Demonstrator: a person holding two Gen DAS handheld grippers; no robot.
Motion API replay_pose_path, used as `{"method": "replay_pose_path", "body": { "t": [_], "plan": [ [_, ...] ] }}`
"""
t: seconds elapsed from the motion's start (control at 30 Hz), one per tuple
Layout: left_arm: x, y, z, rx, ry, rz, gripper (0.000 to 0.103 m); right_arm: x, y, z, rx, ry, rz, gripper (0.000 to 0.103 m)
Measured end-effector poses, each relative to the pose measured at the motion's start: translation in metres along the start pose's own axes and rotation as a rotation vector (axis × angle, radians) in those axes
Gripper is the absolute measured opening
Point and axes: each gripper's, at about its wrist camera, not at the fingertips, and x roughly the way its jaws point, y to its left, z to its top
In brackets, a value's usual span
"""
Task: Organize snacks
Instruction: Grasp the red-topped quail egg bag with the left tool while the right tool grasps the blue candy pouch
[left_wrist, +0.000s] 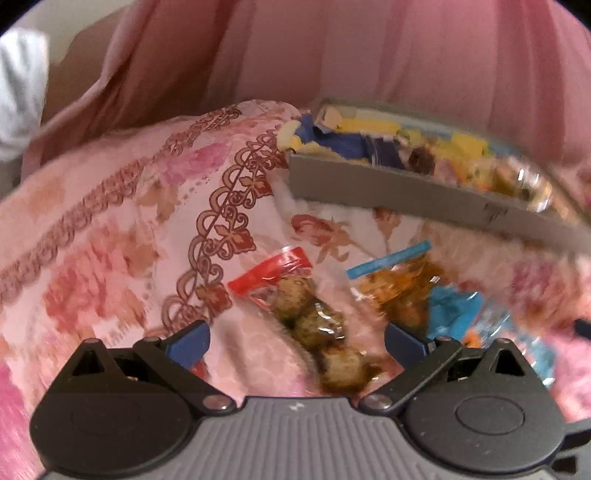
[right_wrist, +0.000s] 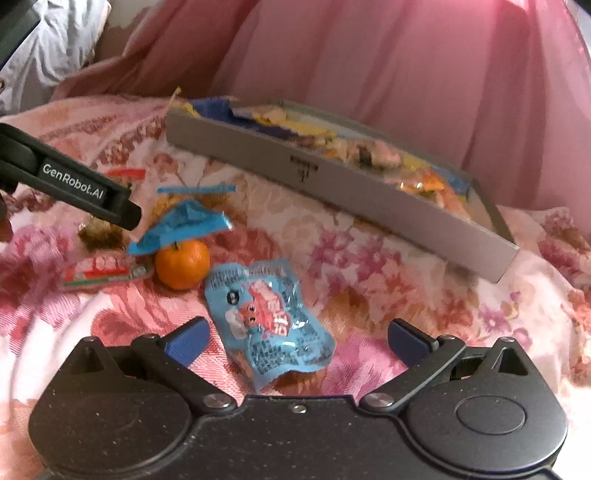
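Left gripper (left_wrist: 297, 338) is hanging wide open and empty over a red-topped snack packet (left_wrist: 306, 306) lying on the floral blanket (left_wrist: 110, 240), the gray tray (left_wrist: 424, 199) beyond. Right gripper (right_wrist: 297, 338) is likewise gaping empty above a blue snack packet (right_wrist: 271, 317), beside an orange (right_wrist: 182, 264).

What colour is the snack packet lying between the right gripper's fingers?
Light blue packet, red cartoon print; right wrist view.

My left wrist view is smeared by motion blur: the grey tray (left_wrist: 406, 195) runs off at three o'clock, its snacks unreadable. In my right view the left gripper (right_wrist: 122, 214) hides part of a packet at nine o'clock
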Motion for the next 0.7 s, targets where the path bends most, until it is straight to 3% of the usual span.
{"method": "replay_pose_path", "body": {
  "t": [0.23,0.33,0.57,0.7],
  "plan": [
    [0.010,0.009,-0.002,-0.007,0.041,-0.020,0.103,0.007,0.001,0.003,0.014,-0.011,-0.001,0.102],
    [0.008,0.012,-0.001,-0.031,0.037,-0.029,0.100,0.009,0.000,0.004,0.019,-0.011,0.023,0.094],
    [-0.003,0.020,0.001,-0.079,0.043,-0.066,0.067,0.011,-0.001,0.007,0.060,0.008,0.099,0.076],
    [-0.006,0.026,0.003,-0.111,0.065,-0.074,0.052,0.012,-0.003,0.009,0.095,0.031,0.116,0.074]
  ]
}}
